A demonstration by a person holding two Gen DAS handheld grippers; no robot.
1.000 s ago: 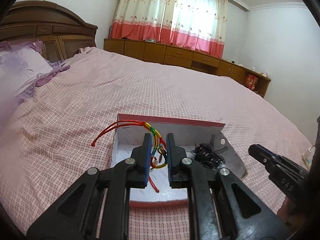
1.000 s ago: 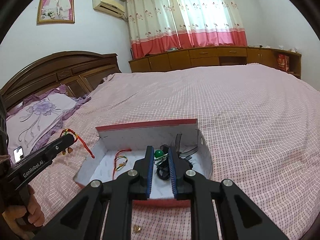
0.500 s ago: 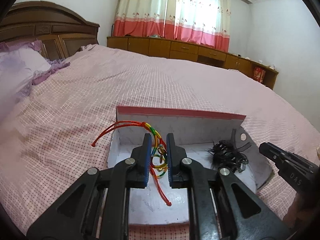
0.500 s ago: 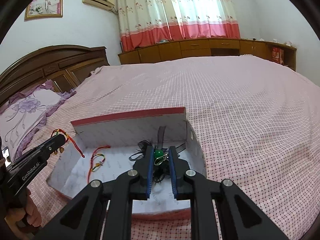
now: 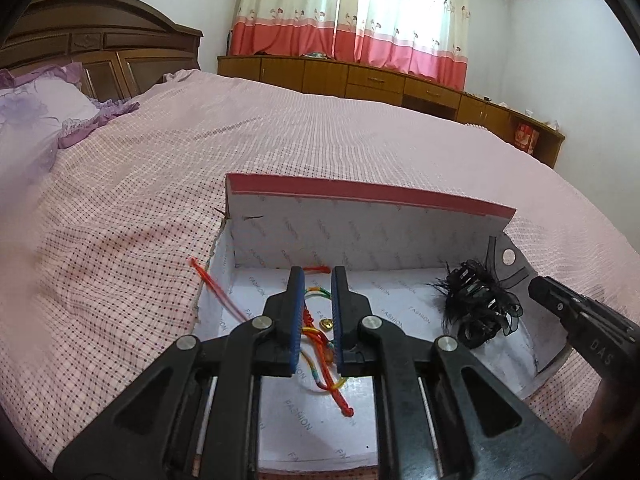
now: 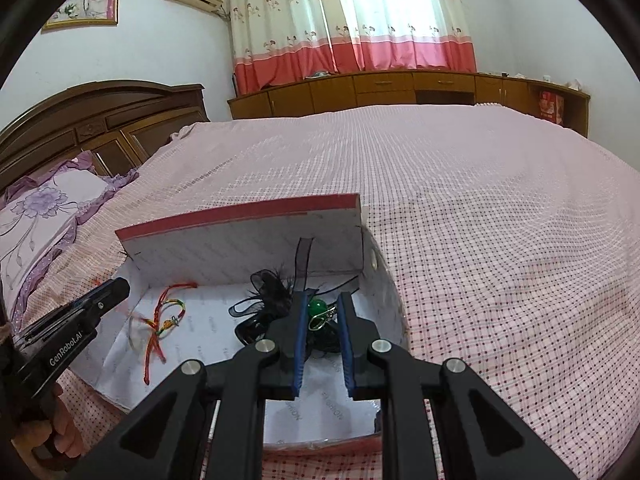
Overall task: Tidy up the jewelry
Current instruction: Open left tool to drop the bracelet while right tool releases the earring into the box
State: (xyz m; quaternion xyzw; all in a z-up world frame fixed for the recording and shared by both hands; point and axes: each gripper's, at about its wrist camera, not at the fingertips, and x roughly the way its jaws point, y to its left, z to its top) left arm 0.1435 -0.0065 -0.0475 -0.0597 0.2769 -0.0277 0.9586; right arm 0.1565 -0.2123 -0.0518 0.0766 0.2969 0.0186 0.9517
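Observation:
A white box with a red rim [image 5: 360, 194] [image 6: 240, 216] lies open on the bed. My left gripper [image 5: 317, 276] is open above its floor; the red and rainbow cord bracelet [image 5: 320, 340] lies loose on the floor beneath the jaws, also seen in the right wrist view [image 6: 164, 322]. A black feathery hair piece [image 5: 476, 308] [image 6: 268, 292] lies at the box's right. My right gripper [image 6: 323, 300] is open over it, with a green bead on a wire charm [image 6: 318, 312] lying between the jaws.
The box sits on a pink checked bedspread [image 6: 480, 200]. A purple pillow [image 5: 28, 120] and wooden headboard [image 6: 100, 120] are at the left. Low wooden cabinets [image 6: 400, 88] and curtains stand behind the bed.
Both grippers moved down into the box and opened. The cord bracelet dropped from the left jaws onto the box floor; the green bead charm came free of the right jaws.

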